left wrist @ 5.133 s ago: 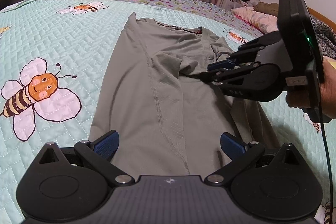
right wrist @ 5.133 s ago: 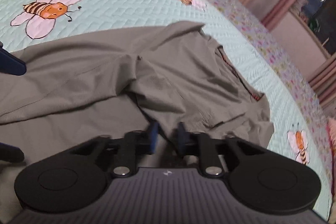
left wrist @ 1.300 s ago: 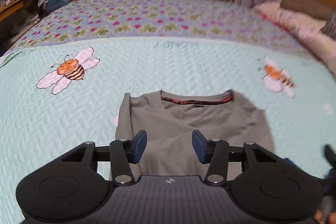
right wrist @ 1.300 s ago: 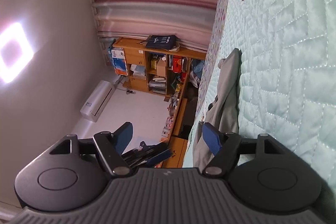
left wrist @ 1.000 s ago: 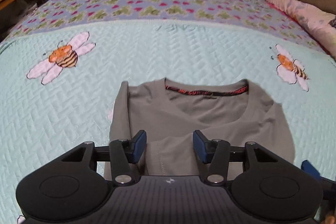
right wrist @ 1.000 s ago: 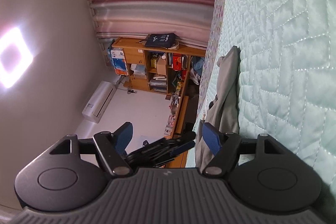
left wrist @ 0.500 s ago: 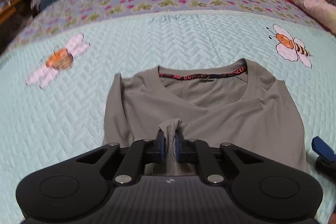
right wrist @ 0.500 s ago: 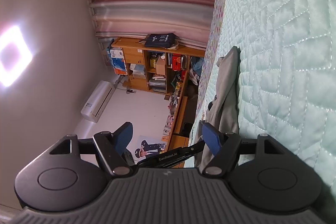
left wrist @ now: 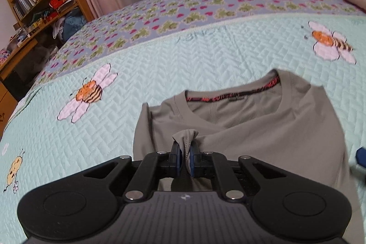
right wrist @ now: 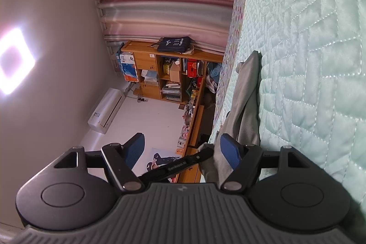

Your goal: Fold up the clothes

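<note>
Grey short-sleeved jersey T-shirt (left wrist: 263, 127) flat on the mint quilted bee-print bedspread (left wrist: 183, 61), collar away. Left gripper (left wrist: 184, 153) just clamped shut on a pinched tuft of its near fabric; right gripper (right wrist: 181, 149) spread wide, empty, beside the shirt's edge. Best lifted slowly, kept pinched, carried evenly toward the collar, layers aligned.

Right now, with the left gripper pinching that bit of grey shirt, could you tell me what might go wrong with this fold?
The left gripper is shut on only a small tuft of the grey shirt, so the fabric may slip out when pulled.

Lifting from that single point could bunch the layers already folded near the collar.

The right gripper stands open and holds nothing, so the shirt's other side may drag across the quilt.
</note>
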A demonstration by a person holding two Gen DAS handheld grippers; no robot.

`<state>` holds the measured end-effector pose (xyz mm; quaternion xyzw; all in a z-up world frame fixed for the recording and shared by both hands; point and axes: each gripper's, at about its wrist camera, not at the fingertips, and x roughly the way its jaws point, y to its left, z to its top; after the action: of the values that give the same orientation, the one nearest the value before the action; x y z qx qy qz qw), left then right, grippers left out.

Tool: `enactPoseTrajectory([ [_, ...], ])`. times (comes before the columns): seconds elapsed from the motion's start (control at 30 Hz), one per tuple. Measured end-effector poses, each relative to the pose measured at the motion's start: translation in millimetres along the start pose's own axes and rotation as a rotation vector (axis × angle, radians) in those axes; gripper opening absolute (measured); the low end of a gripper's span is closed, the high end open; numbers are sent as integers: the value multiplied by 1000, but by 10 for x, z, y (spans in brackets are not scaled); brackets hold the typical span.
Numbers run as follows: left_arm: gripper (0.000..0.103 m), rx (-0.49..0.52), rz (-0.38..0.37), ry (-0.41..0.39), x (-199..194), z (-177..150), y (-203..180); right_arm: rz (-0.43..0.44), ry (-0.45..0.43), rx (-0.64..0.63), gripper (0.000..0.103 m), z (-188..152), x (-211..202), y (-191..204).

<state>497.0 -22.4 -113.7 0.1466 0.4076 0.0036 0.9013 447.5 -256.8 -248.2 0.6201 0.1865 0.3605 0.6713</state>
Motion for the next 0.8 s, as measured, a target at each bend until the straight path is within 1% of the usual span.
enactPoseTrajectory([
  [0.1, 12, 0, 4, 14, 60, -35, -1, 0, 0, -1, 74, -3, -2, 3],
  [0.2, 17, -4, 9, 24, 98, -47, 9, 0, 0, 0, 74, -4, -7, 10],
  [0.27, 22, -4, 17, 23, 104, -50, 15, 1, 0, 1, 74, -1, -7, 12],
  [0.33, 24, -7, 23, 21, 97, -42, 25, 2, -1, 2, 74, 0, -2, 8],
  [0.47, 31, -7, 47, 5, 51, -21, 32, 3, -1, 4, 74, 0, -5, 6],
  [0.63, 35, -9, 61, -7, -31, 11, 37, 6, -2, 8, 74, 4, -14, 0],
  [0.73, 42, -4, 70, -19, -102, 25, 19, 7, -3, 11, 74, 5, -18, -3],
  [0.8, 44, -4, 66, -28, -166, 29, 12, 7, -3, 12, 74, 5, -19, 0],
])
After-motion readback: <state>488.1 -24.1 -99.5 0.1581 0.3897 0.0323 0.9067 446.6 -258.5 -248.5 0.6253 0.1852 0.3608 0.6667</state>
